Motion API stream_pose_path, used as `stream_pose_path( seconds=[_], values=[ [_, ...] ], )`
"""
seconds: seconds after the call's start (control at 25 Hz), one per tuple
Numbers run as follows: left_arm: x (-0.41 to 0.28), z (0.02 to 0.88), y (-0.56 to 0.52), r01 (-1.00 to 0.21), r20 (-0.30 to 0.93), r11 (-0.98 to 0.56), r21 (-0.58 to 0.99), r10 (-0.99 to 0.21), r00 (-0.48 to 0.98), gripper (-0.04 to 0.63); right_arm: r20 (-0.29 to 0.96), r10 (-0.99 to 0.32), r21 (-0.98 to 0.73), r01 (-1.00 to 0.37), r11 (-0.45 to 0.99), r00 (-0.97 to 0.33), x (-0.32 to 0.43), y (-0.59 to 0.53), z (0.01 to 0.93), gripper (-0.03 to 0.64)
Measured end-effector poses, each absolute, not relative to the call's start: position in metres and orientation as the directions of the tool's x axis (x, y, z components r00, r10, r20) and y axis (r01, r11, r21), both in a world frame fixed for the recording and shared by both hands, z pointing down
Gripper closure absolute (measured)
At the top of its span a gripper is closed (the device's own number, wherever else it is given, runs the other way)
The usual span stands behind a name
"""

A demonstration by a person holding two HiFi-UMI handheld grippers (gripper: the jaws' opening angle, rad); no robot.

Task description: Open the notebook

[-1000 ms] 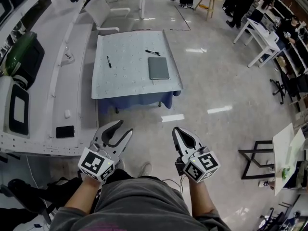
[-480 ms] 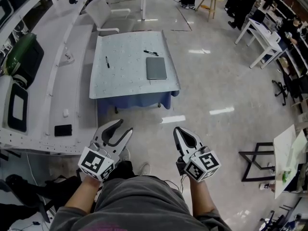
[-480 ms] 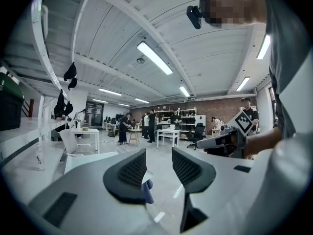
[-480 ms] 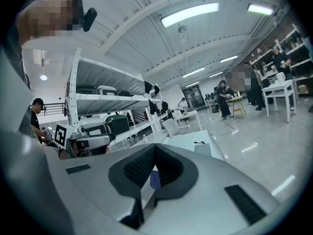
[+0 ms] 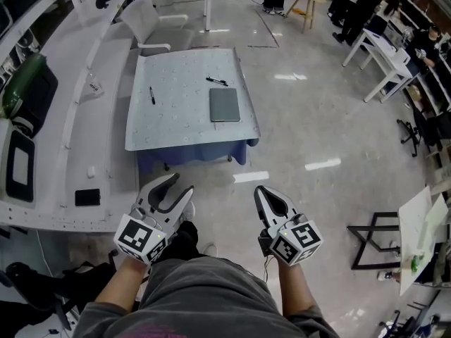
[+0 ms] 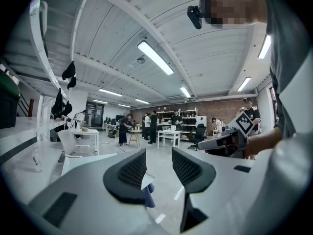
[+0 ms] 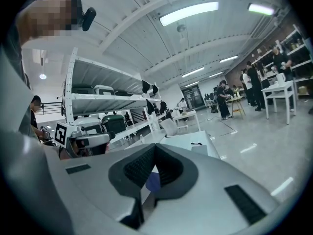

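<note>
the left gripper (image 6: 159, 161) has its jaws standing apart with a clear gap, and nothing sits between them; only floor and a corner of the table show through. the right gripper (image 7: 154, 150) has its jaws brought together at the tips, pinching nothing, with a small hollow left behind the tips. in the head view both are held low, just ahead of the person's waist, the left gripper (image 5: 180, 186) at 9 o'clock of the right gripper (image 5: 260, 191), side by side and not touching, both pointing toward 12 o'clock.

well beyond them at 12 o'clock stands a low table (image 5: 176, 122) under a pale dotted sheet, with blue cloth (image 5: 190, 155) hanging below its near edge. the notebook (image 5: 224, 105) lies flat and shut on the 3 o'clock half of the top, well apart from both tools. a black pen (image 5: 217, 82) lies near its 12 o'clock end, and a second pen (image 5: 151, 95) lies toward 9 o'clock, well apart from it. a white bench (image 5: 84, 153) runs along the 9 o'clock side, and a white chair (image 5: 144, 20) stands past the table at 11 o'clock.
</note>
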State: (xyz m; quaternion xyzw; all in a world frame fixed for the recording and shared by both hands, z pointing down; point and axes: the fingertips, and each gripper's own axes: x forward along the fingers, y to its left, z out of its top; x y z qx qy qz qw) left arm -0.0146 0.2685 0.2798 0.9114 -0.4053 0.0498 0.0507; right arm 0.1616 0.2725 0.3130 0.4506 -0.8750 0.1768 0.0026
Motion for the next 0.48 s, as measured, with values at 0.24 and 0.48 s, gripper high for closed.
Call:
stream_pose_path(
  seconds=[0.24, 0.48],
  values=[
    [-0.014, 0.287, 0.241, -0.74, 0.135, -0.669, 0.061, -0.729, 0.671, 0.43, 0.176, -0.791, -0.305, -0.796, 0.523, -0.586, 0.164, 0.246, 0.319, 0.614],
    [-0.023, 0.3, 0.204, -0.733, 0.152, -0.676, 0.075, -0.719, 0.678, 0.43, 0.191, -0.791, -0.319, -0.799, 0.51, -0.581, 0.153, 0.211, 0.331, 0.615]
  ],
)
